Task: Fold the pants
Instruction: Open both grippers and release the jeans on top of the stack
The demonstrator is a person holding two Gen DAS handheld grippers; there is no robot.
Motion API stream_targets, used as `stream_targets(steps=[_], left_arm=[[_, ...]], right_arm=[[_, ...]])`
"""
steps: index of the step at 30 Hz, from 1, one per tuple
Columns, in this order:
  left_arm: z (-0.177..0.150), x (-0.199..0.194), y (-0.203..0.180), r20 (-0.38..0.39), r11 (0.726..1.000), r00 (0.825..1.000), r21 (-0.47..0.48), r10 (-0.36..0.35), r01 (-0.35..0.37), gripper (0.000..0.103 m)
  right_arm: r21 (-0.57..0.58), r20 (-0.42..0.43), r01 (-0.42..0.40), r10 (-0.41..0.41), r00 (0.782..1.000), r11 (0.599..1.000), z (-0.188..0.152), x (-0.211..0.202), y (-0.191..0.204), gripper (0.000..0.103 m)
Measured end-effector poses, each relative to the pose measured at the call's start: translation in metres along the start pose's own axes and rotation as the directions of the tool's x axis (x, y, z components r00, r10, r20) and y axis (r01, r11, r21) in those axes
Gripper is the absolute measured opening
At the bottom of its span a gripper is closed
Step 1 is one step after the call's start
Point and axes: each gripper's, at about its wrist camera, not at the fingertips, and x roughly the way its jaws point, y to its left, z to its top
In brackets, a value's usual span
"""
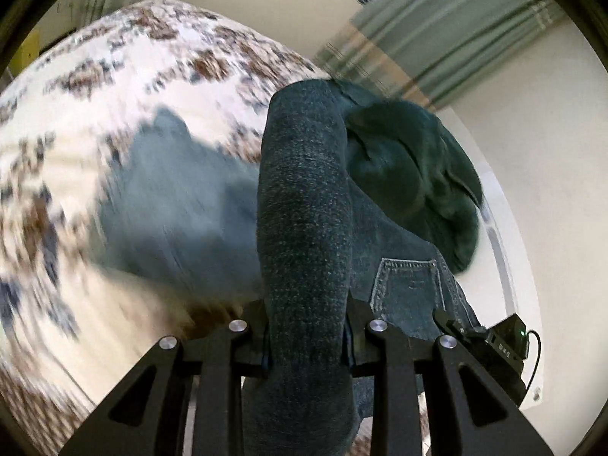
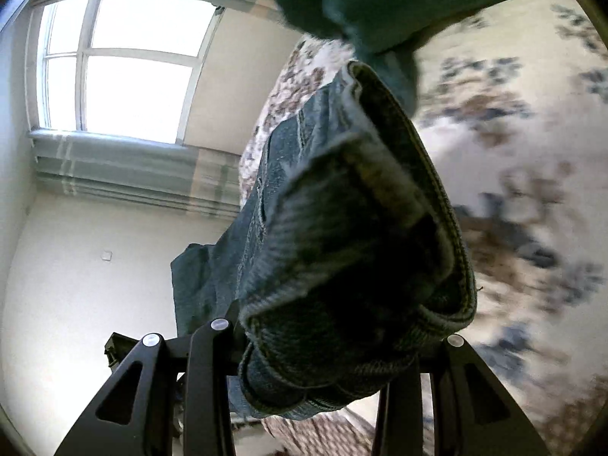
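The pants are blue jeans, lifted off the patterned surface and hanging between both grippers. My left gripper is shut on a thick bunched fold of denim that runs up through the middle of the left wrist view. A back pocket shows to its right. In the right wrist view my right gripper is shut on the bunched waistband of the jeans, which hides its fingertips. The right gripper's black body sits close at the lower right of the left wrist view.
Below lies a cream surface with a brown and blue pattern, blurred, with the jeans' shadow on it. A person's dark green sleeve is beside the jeans, and a green sleeve crosses above them. A window, curtains and white walls stand behind.
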Motion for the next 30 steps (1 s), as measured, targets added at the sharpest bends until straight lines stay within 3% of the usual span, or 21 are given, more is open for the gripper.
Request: stream_targets(steps=[3, 5, 9, 11, 12, 15, 18, 22, 24, 27, 29, 30], left_arm=[[0.058, 0.019, 0.043, -0.001, 0.999, 0.999, -0.002, 0.035, -0.035, 0.023], [0.080, 0.033, 0.069, -0.014, 0.999, 0.999, -0.022, 0.044, -0.045, 0.023], [0.097, 0.071, 0.119, -0.088, 0.991, 0.990, -0.058, 0.111, -0.116, 0.024], [0.088, 0.083, 0.137, -0.127, 0.985, 0.980, -0.070, 0.150, -0.160, 0.024], [0.083, 0.085, 0.146, -0.130, 0.983, 0.981, -0.088, 0.146, -0.158, 0.026], [0.072, 0.082, 0.158, -0.129, 0.981, 0.983, -0.122, 0.133, -0.149, 0.035], [0.071, 0.078, 0.159, -0.144, 0.973, 0.973, -0.113, 0.183, -0.199, 0.058], [0.067, 0.072, 0.148, -0.173, 0.963, 0.958, -0.101, 0.230, -0.250, 0.061], [0.065, 0.067, 0.139, -0.174, 0.955, 0.948, -0.082, 0.267, -0.285, 0.060], [0.065, 0.060, 0.130, -0.177, 0.944, 0.935, -0.066, 0.308, -0.324, 0.060], [0.064, 0.053, 0.124, -0.172, 0.935, 0.927, -0.066, 0.332, -0.347, 0.062], [0.063, 0.050, 0.120, -0.163, 0.933, 0.926, -0.059, 0.341, -0.355, 0.074]], right_arm=[[0.016, -0.010, -0.010, 0.010, 1.000, 1.000, 0.012, 0.066, 0.020, 0.039], [0.015, -0.018, 0.001, -0.001, 1.000, 1.000, 0.020, 0.113, 0.027, 0.039], [-0.003, -0.057, 0.070, -0.070, 0.996, 0.998, 0.023, 0.172, 0.022, 0.039], [-0.013, -0.125, 0.148, -0.148, 0.981, 0.989, 0.025, 0.204, 0.011, 0.039], [-0.006, -0.137, 0.151, -0.150, 0.979, 0.989, 0.030, 0.208, 0.003, 0.041], [-0.031, -0.174, 0.171, -0.174, 0.969, 0.985, 0.039, 0.213, 0.000, 0.047], [-0.047, -0.213, 0.228, -0.232, 0.949, 0.973, 0.046, 0.209, 0.000, 0.048], [-0.075, -0.235, 0.304, -0.313, 0.920, 0.950, 0.049, 0.191, 0.010, 0.051], [-0.109, -0.228, 0.347, -0.363, 0.903, 0.931, 0.044, 0.175, 0.011, 0.059], [-0.150, -0.203, 0.418, -0.442, 0.874, 0.896, 0.041, 0.153, 0.023, 0.067], [-0.234, -0.155, 0.489, -0.529, 0.834, 0.840, 0.034, 0.133, 0.045, 0.072], [-0.282, -0.127, 0.516, -0.565, 0.816, 0.809, 0.028, 0.125, 0.059, 0.078]])
